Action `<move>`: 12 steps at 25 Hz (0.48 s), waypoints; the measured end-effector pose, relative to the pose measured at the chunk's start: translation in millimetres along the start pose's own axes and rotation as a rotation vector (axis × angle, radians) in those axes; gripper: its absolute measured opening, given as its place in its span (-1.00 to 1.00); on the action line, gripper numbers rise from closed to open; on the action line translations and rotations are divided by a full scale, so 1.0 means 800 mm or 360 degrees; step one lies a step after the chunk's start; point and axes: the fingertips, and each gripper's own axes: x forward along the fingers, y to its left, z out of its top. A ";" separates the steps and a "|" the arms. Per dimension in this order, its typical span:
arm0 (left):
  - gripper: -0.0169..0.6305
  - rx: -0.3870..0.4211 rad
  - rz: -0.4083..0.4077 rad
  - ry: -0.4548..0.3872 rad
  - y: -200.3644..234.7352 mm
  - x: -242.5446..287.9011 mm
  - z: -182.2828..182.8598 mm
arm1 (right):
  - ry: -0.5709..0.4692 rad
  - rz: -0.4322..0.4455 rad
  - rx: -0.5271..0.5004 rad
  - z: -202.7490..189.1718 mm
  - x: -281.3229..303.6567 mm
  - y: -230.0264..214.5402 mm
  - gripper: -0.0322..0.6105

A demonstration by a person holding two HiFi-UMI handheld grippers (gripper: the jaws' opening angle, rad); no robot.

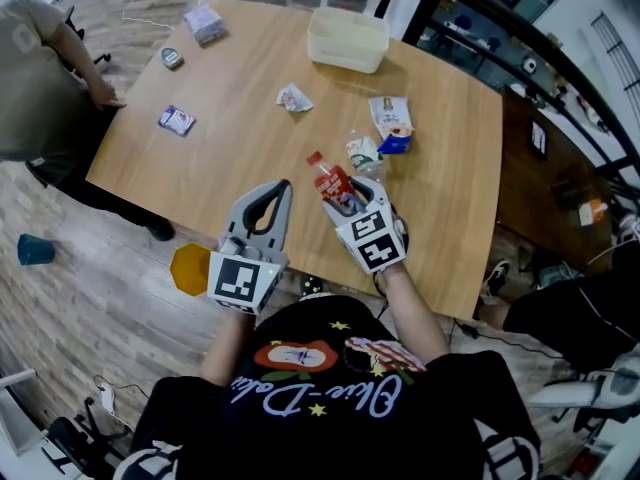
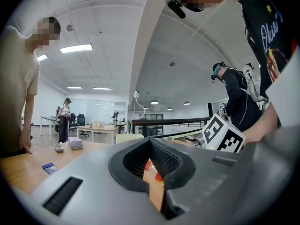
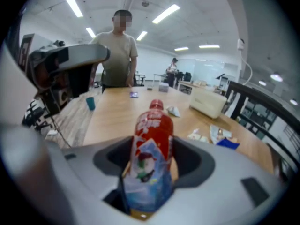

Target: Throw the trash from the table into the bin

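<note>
Grippers number two in our count, both held at the near edge of the light wooden table (image 1: 250, 88). The left gripper (image 1: 279, 195) points level out over the tabletop, its jaws pressed together on nothing. Just beside it on the floor we see one orange six-sided bin (image 1: 186, 266), partly hidden by that gripper's marker cube. The right gripper (image 1: 345, 196) tilts downward and pinches one red plastic bottle with a red cap and a blue-and-white label (image 1: 327, 173) around its lower body. The bottle's cap points away from the wearer, over the near part of the table. Beyond the bottle we count three pieces of trash: a crumpled clear-and-green wrapper (image 1: 365, 153), a white, orange and blue snack packet (image 1: 392, 123) and a small crumpled white wrapper (image 1: 294, 98). Farther left lie one small purple packet (image 1: 176, 120), one round grey tin (image 1: 172, 58) and one lavender wrapped pack (image 1: 206, 23). One cream rectangular plastic tub (image 1: 347, 38) sits at the far edge. One person in a beige shirt (image 1: 30, 78) stands at the table's left side, and one teal cup (image 1: 35, 250) stands on the floor. Only the head view shows the bin. Only the left gripper view shows a distant standing person (image 2: 63, 121) among office desks. The right gripper view alone brings the label's picture close.
</note>
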 end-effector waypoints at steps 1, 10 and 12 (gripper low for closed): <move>-0.91 0.0000 0.0000 -0.0004 0.000 0.000 0.002 | -0.0040 -0.0008 0.0005 0.008 -0.005 0.000 -0.03; -0.91 0.0047 -0.0002 -0.0008 -0.008 -0.002 0.007 | -0.0411 -0.0067 0.0055 0.066 -0.045 -0.003 -0.03; -0.91 0.0049 0.0003 -0.0008 -0.008 -0.004 0.008 | -0.0481 -0.0076 0.0036 0.077 -0.055 -0.002 -0.03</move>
